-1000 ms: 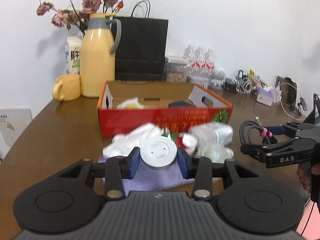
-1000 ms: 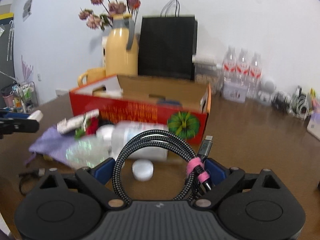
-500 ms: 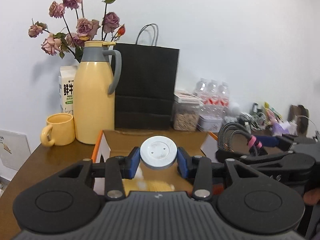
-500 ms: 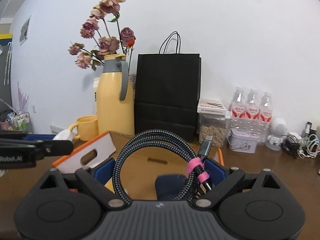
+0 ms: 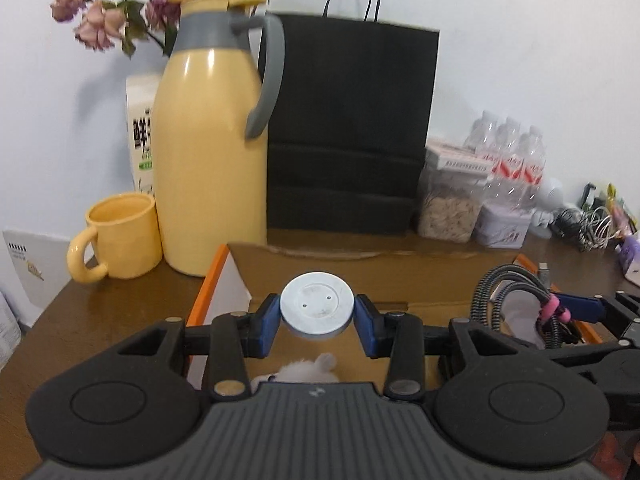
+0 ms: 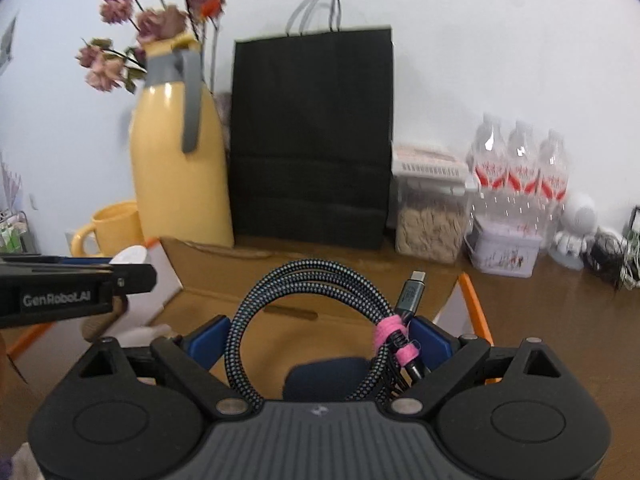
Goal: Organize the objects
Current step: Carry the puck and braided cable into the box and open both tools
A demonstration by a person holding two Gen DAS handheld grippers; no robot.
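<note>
My left gripper [image 5: 317, 325] is shut on a white round puck [image 5: 317, 310], held above the open cardboard box [image 5: 400, 264]. My right gripper [image 6: 316, 340] is shut on a coiled braided cable [image 6: 280, 280] bound with a pink tie [image 6: 394, 336], also over the box [image 6: 224, 280]. From the left wrist, the cable [image 5: 500, 284] and the right gripper [image 5: 576, 312] show at right. From the right wrist, the left gripper [image 6: 120, 276] shows at far left. A white soft item [image 5: 308, 372] and a dark blue item [image 6: 328, 376] lie inside the box.
Behind the box stand a yellow thermos jug [image 5: 208, 152] with dried flowers, a yellow mug [image 5: 116, 236], a milk carton [image 5: 140, 132], a black paper bag [image 5: 348, 128], a cereal jar [image 5: 448, 204], water bottles [image 5: 512, 160] and a small tin [image 5: 504, 228]. Cables clutter the far right.
Both grippers have moved forward from the pile in front of the box to above its inside, each keeping its load. The thermos and bag now look much closer.
</note>
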